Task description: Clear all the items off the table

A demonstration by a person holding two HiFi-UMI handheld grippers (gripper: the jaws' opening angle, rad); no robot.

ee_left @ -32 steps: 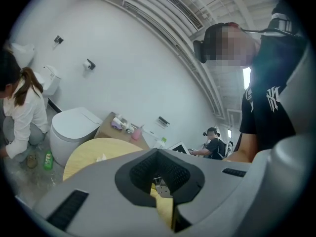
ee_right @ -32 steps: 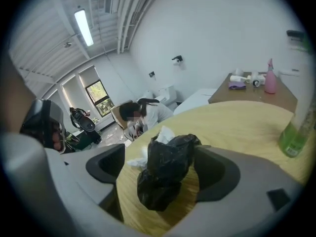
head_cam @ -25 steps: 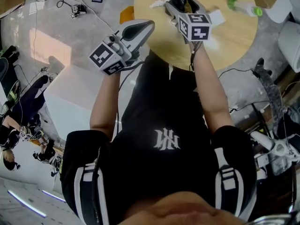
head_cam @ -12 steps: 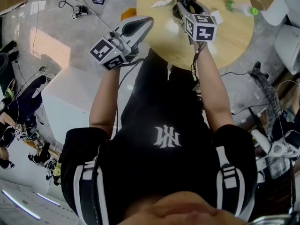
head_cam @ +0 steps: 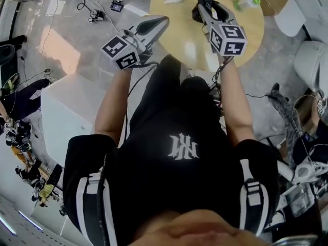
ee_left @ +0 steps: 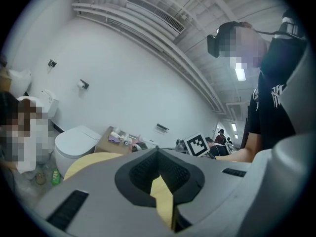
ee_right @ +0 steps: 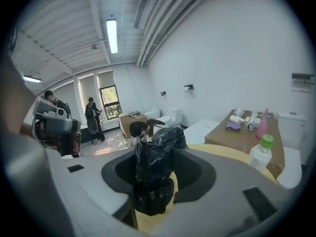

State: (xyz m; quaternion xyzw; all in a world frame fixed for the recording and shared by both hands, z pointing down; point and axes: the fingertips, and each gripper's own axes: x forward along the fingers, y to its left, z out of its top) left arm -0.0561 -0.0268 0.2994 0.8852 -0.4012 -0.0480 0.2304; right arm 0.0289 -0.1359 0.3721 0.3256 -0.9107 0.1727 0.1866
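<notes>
right tongs (head_cam: 206,0): jaws closing in, now pinching the black bag (ee_right: 156,172) | black bag: up off the surface (head_cam: 246,32), hanging from the tongs | left tongs (head_cam: 163,20): rising too, nearer the camera

The left hand-held gripper (ee_left: 158,151) fills the lower frame. Its grey jaws are closed tip to tip with nothing between them, and a sliver of the pale wooden table (ee_left: 94,161) shows through the gap below the pads. Left of centre stands a white toilet (ee_left: 74,144), with a small green bottle (ee_left: 56,177) at lower left. A person in a black shirt (ee_left: 276,102) fills the right edge.
</notes>
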